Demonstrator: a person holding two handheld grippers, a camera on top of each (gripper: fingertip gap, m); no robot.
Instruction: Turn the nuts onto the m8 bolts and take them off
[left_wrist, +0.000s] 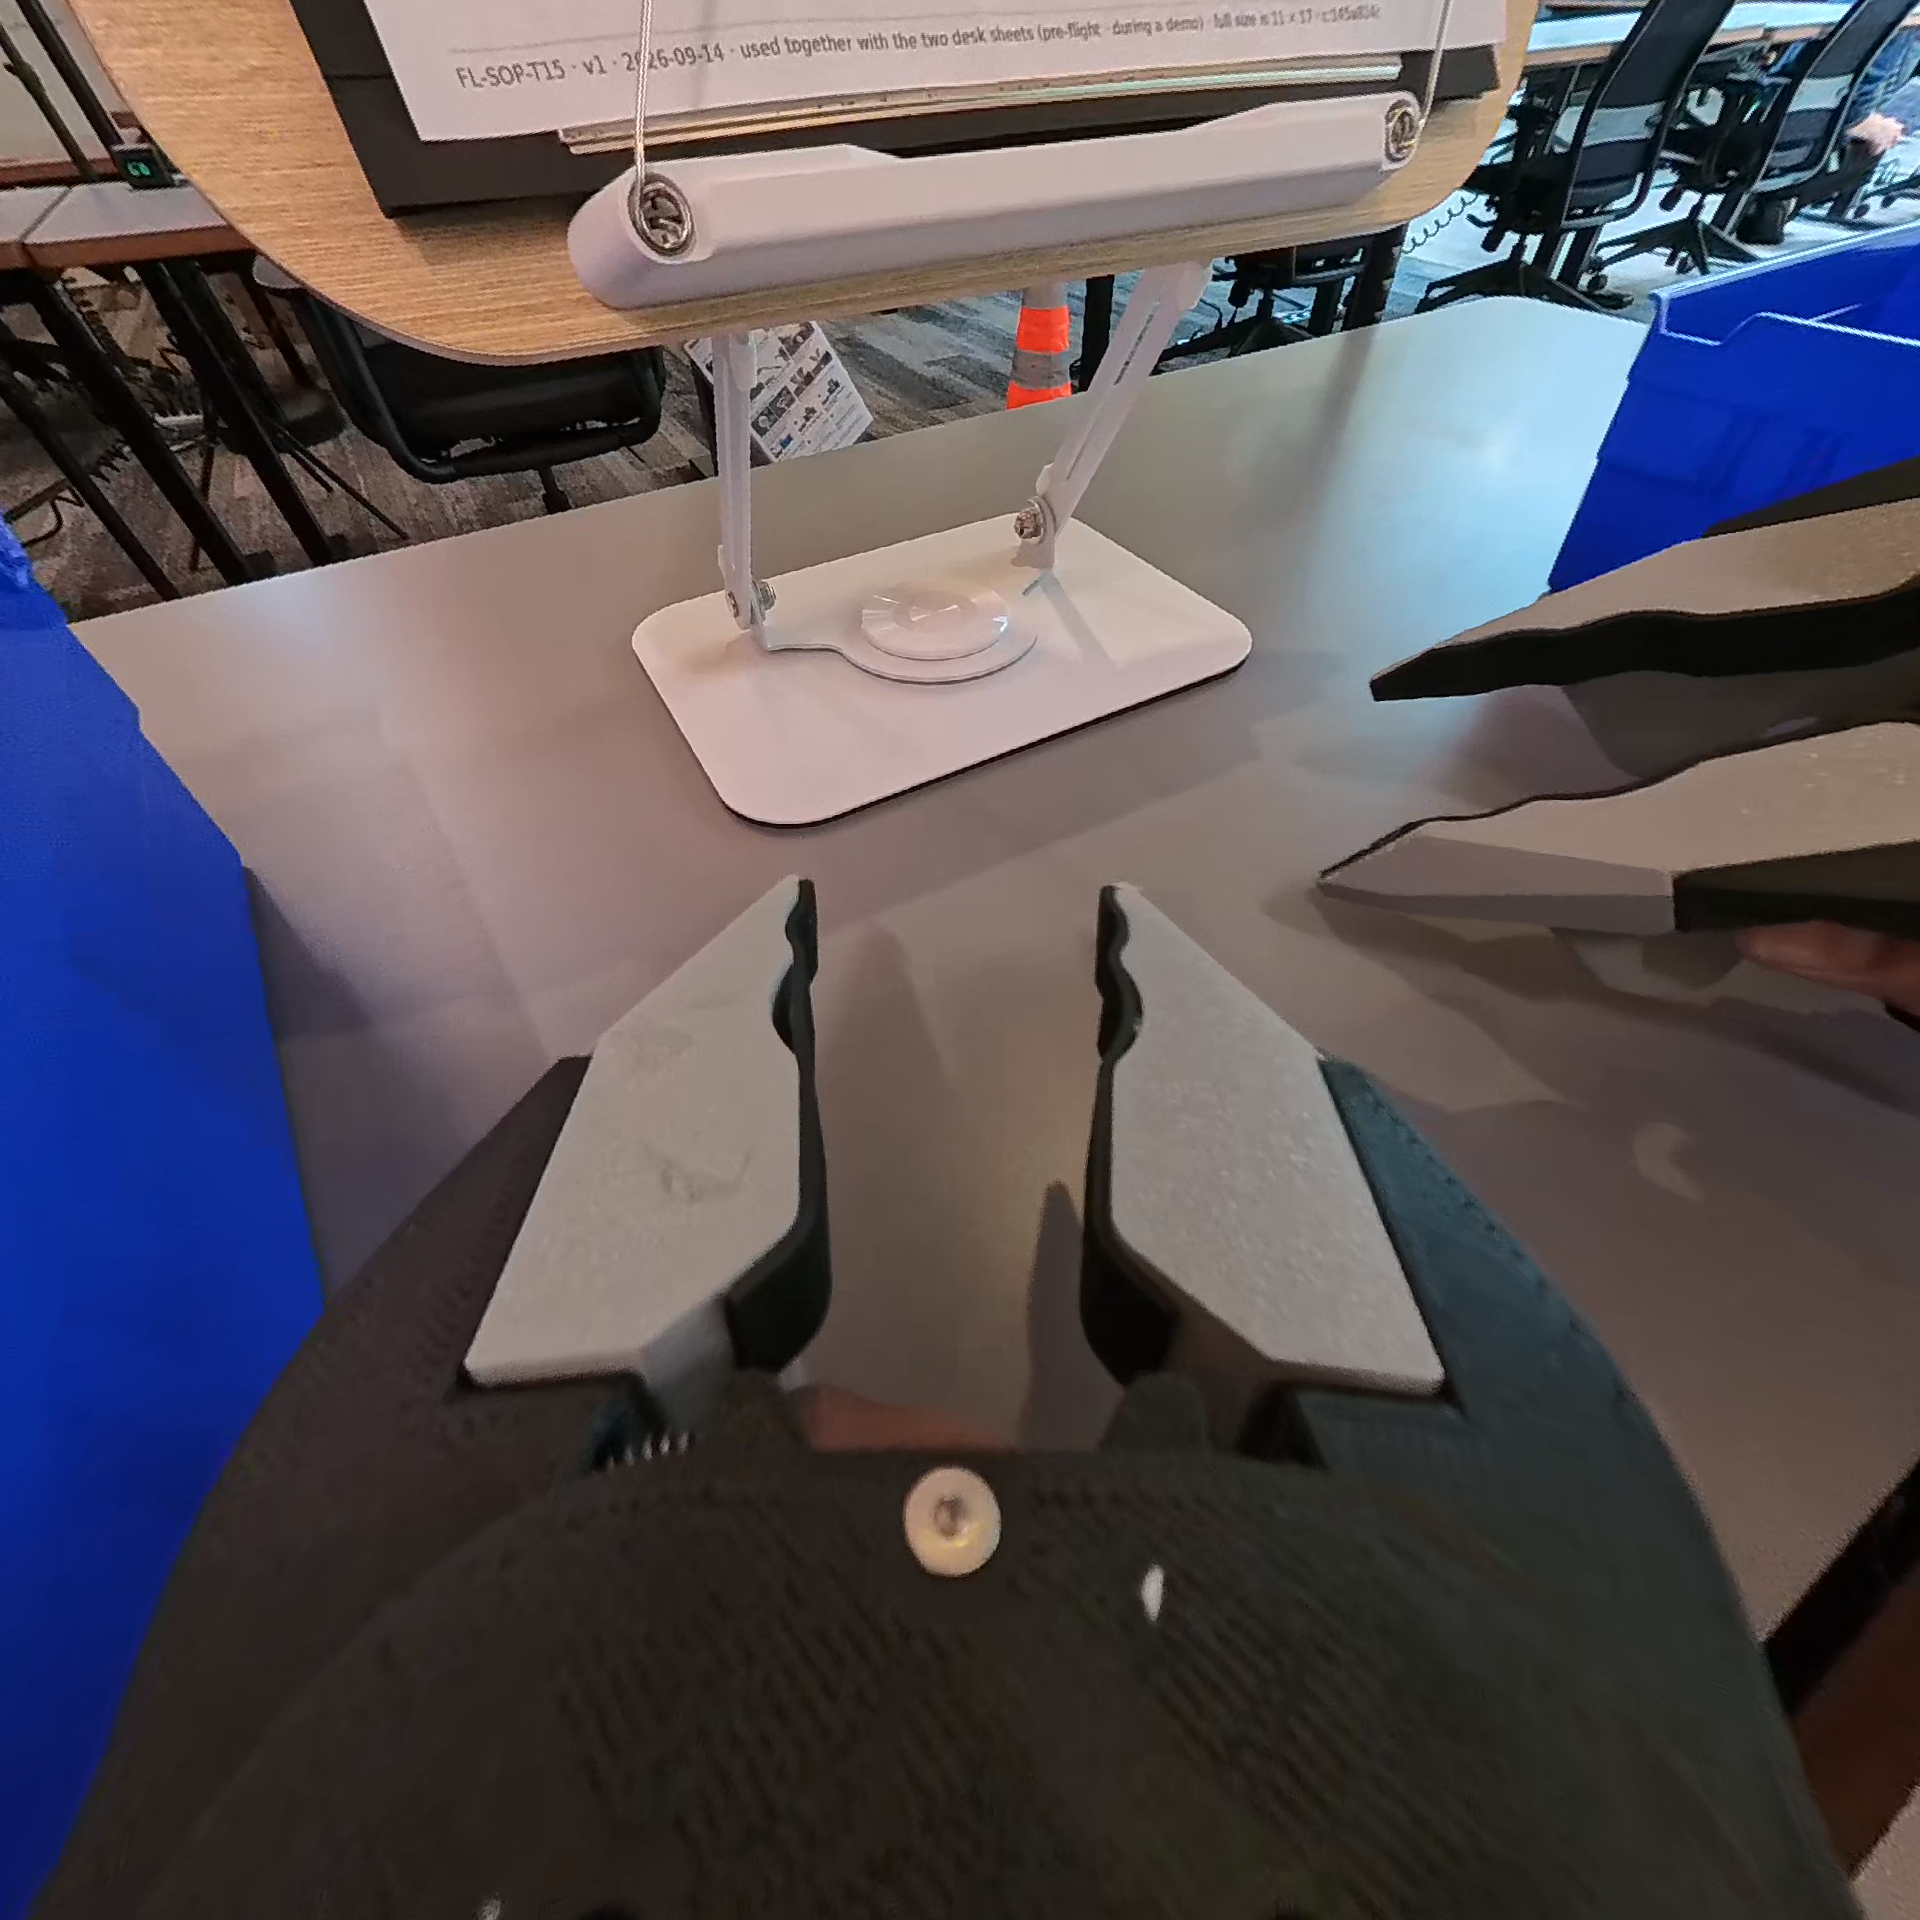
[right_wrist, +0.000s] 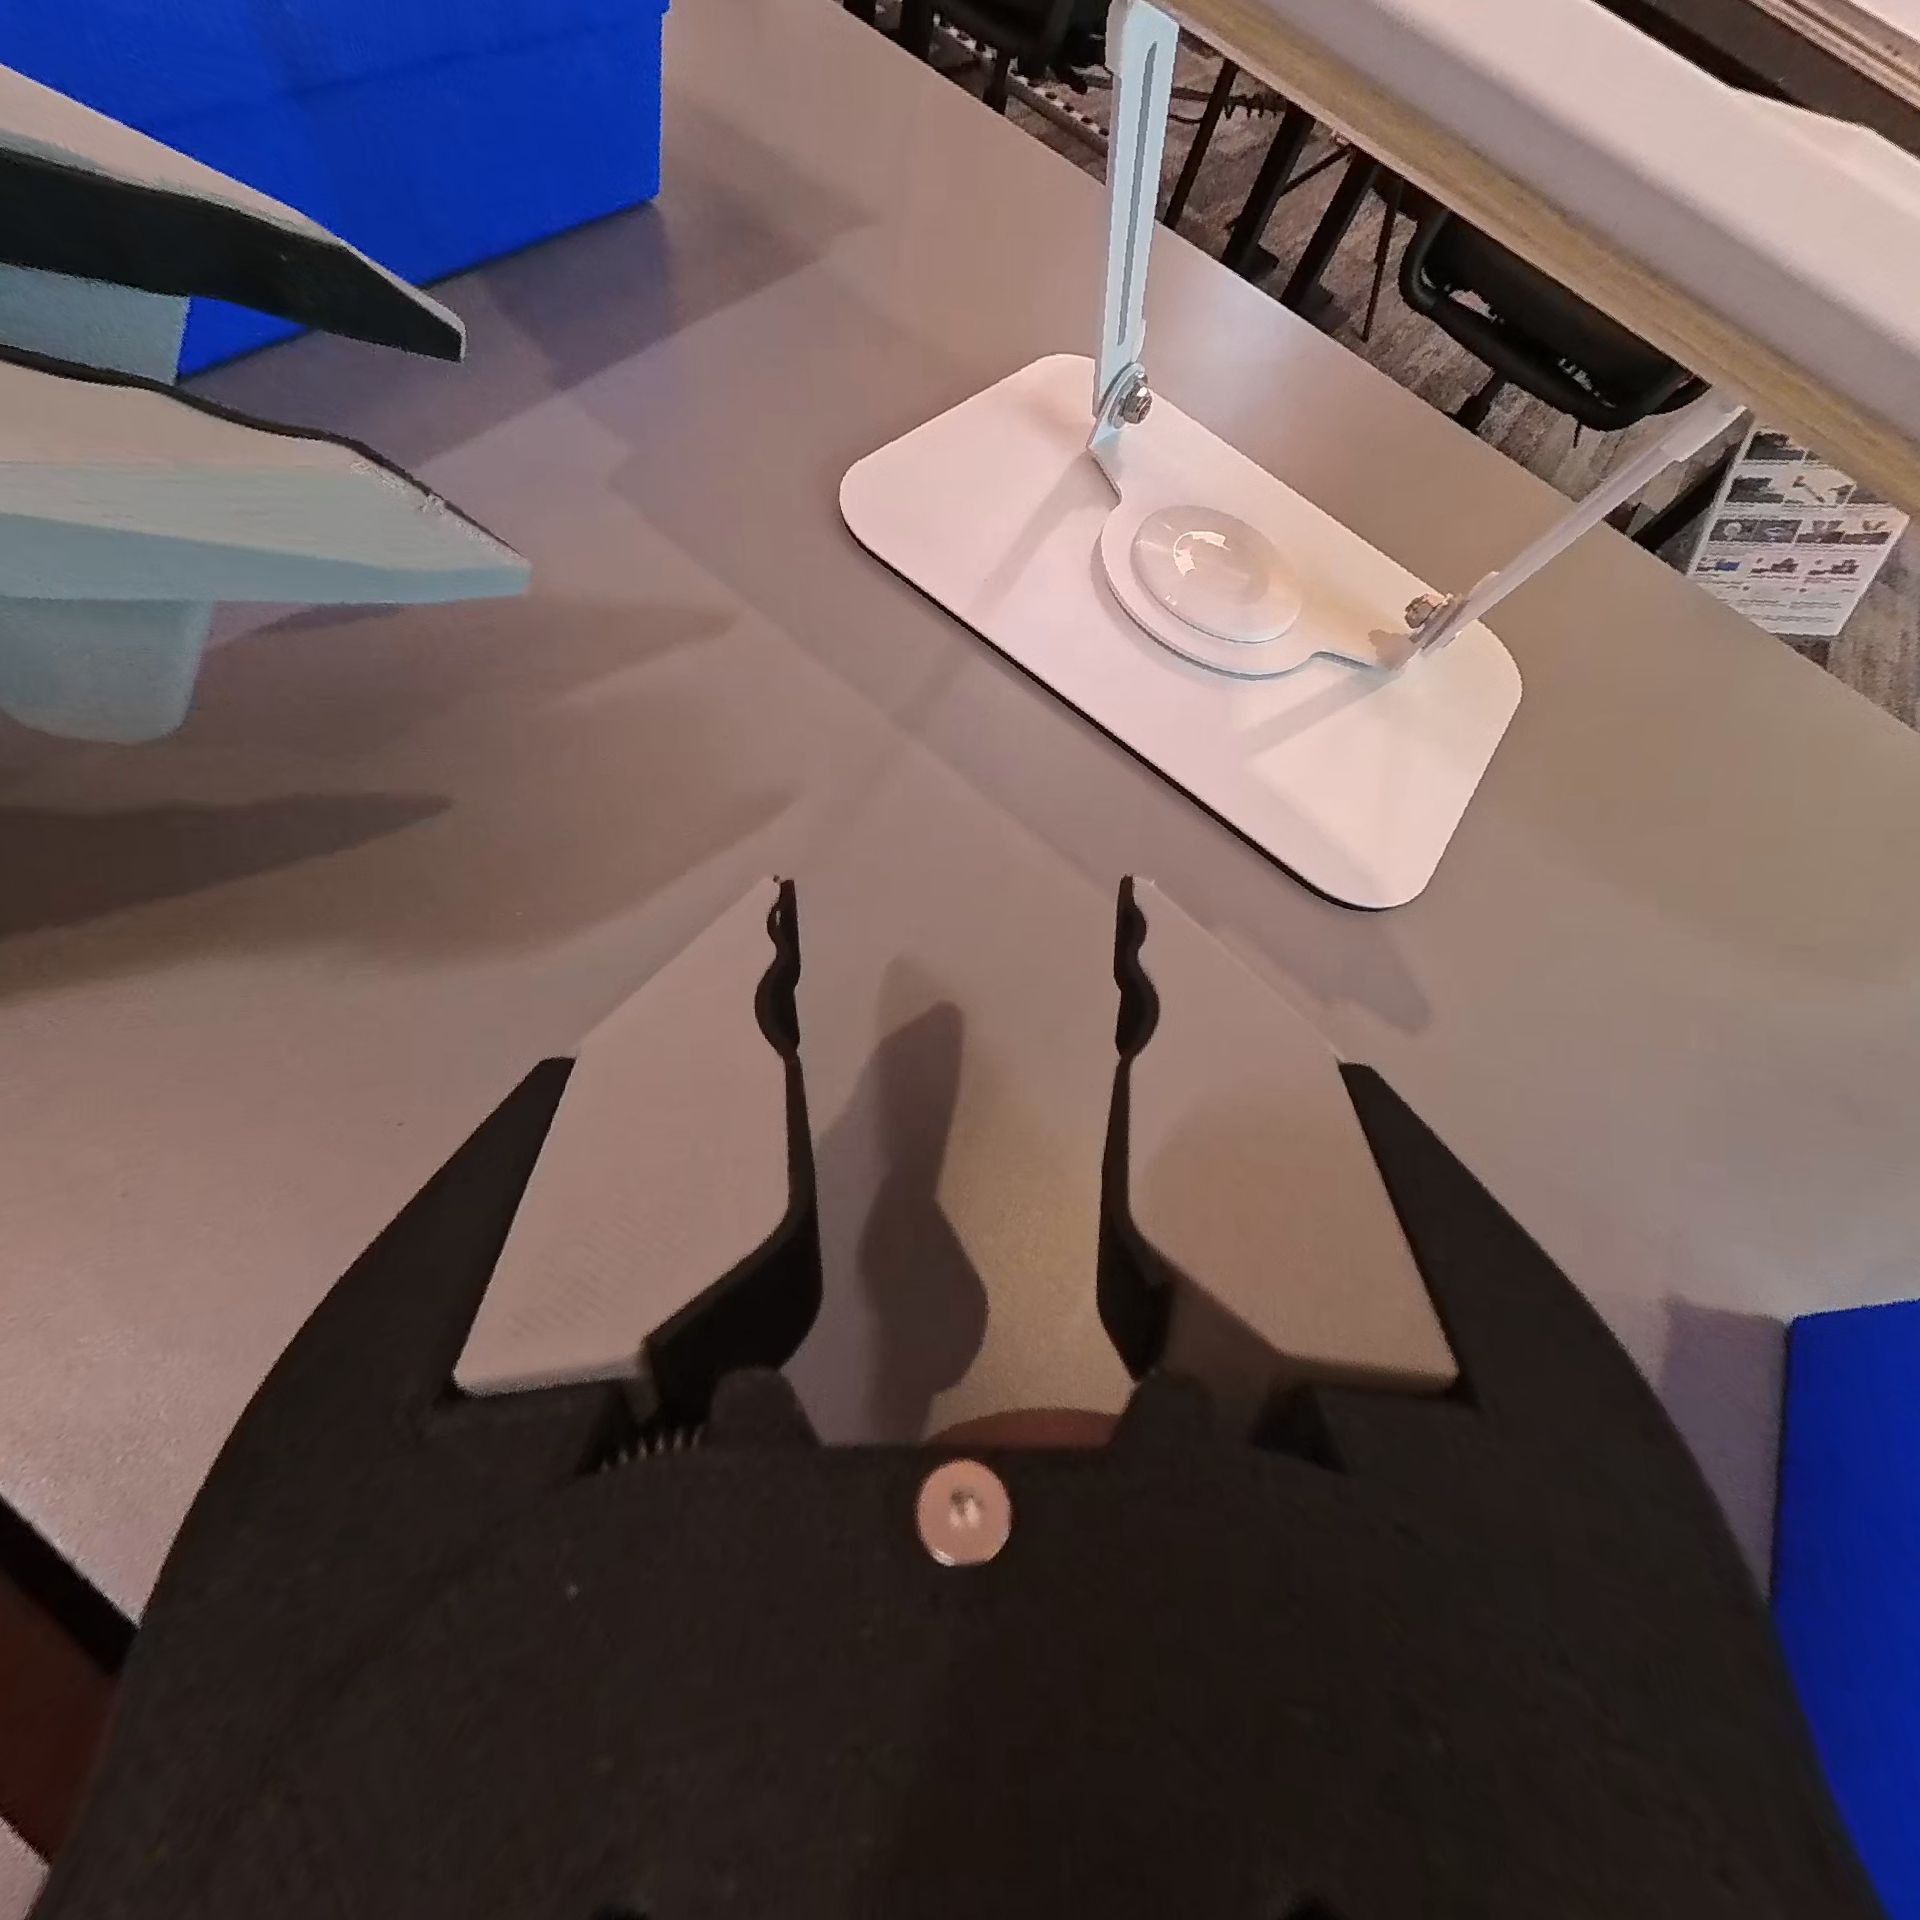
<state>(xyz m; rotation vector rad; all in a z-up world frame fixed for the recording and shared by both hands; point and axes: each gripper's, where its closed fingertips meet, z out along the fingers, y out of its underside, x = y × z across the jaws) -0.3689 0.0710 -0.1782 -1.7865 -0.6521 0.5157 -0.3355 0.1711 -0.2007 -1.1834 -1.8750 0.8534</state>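
Across the grey worktop (left_wrist: 1351, 499), no nuts or bolts show; blue bins (left_wrist: 1766, 416) may hold them. White document stand (left_wrist: 935, 686) sits ahead: collision risk. Left claw (left_wrist: 956, 894) and right claw (right_wrist: 956, 888) both gape, holding nothing.

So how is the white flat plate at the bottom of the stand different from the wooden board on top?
The white flat base plate lies on the grey table; the wood-grain board is held up above it on thin white struts. The plate is plain white with a round disc on it; the board is tan and carries paper sheets. Both have rounded corners.
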